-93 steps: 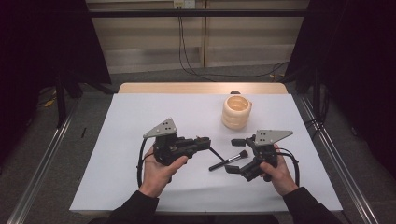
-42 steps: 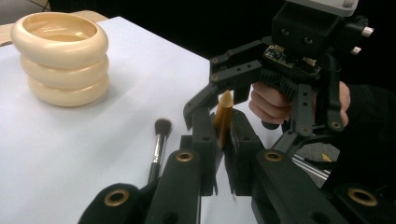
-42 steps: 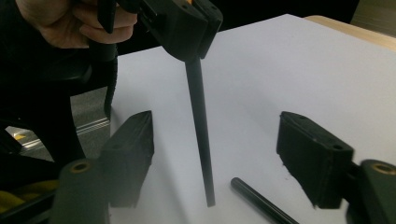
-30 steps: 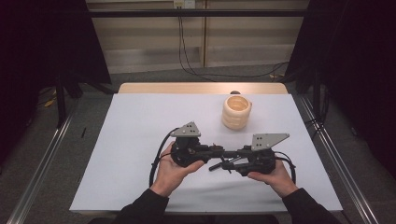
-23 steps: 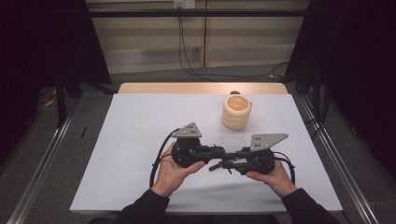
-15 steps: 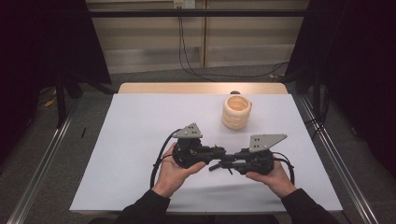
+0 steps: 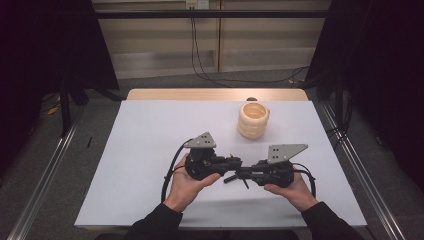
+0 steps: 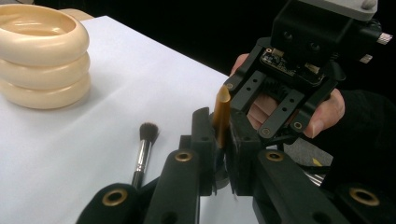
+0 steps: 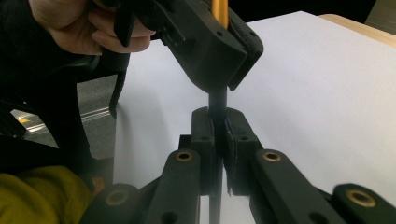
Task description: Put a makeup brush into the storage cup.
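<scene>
A thin stick with an amber end [image 8: 221, 109] and a black shaft [image 9: 217, 99] is gripped by both grippers, which face each other tip to tip above the table's near middle. My left gripper [image 7: 235, 162] is shut on the amber part [image 8: 219, 135]. My right gripper [image 7: 244, 172] has just been closing, and its pads now press on the black shaft [image 9: 218, 126]. The shaft runs on below its jaws. A small brush with dark bristles [image 8: 142, 149] shows just left of my left jaws, over the white cover.
A cream holder made of stacked rings [image 7: 253, 120] stands upright at the back right of the white-covered table [image 7: 150, 140], a hand's length beyond the grippers. Dark floor and metal rails flank the table. Cables hang on the back wall.
Since about three seconds ago both grippers have come together at the middle, and the dark stick that lay between them is off the table. Over the last second neither hand has shifted.
</scene>
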`<state>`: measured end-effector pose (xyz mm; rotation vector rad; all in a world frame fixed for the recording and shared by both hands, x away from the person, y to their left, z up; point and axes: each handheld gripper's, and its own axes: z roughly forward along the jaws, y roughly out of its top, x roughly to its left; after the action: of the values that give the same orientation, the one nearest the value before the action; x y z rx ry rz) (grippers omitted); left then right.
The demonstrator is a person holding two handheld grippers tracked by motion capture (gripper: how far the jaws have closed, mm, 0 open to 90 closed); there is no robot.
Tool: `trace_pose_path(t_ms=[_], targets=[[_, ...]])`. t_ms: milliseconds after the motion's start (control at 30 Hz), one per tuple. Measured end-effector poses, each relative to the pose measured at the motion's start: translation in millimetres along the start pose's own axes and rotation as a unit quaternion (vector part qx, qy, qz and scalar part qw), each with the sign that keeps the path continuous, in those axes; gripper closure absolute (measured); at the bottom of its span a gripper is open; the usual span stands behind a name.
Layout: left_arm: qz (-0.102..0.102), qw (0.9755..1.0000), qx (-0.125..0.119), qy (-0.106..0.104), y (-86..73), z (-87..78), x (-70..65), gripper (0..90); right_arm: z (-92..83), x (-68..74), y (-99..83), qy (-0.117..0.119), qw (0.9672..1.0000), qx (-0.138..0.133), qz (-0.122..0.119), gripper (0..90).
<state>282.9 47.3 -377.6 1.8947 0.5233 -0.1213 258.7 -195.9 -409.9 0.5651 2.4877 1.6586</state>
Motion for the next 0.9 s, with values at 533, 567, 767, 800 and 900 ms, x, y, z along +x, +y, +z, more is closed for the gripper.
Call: trace_pose_path(t_ms=[533,567,767,800,900], targets=[[0.009,0.999,-0.02,0.039,-1.3,-5.1,0.2,39.5,-3.6,-0.8,0.9,-0.007,0.9999,-0.013,0.005,83.5],[0.01,0.9986,-0.027,0.045,-1.7,-6.3,0.4,32.7,-3.6,-1.2,1.0,-0.007,0.9998,-0.015,0.006,83.5],[0.004,0.9966,-0.041,0.072,-3.1,-12.2,2.2,17.2,-5.0,-1.6,1.5,-0.013,0.9997,-0.018,0.007,83.5],[0.007,0.9961,-0.039,0.078,-3.4,-13.4,2.5,15.3,-5.4,-1.6,1.5,-0.015,0.9997,-0.02,0.008,83.5],[0.012,0.9949,-0.049,0.087,-5.4,-15.9,3.4,10.6,-7.1,-2.2,1.6,-0.019,0.9995,-0.023,0.008,83.5]])
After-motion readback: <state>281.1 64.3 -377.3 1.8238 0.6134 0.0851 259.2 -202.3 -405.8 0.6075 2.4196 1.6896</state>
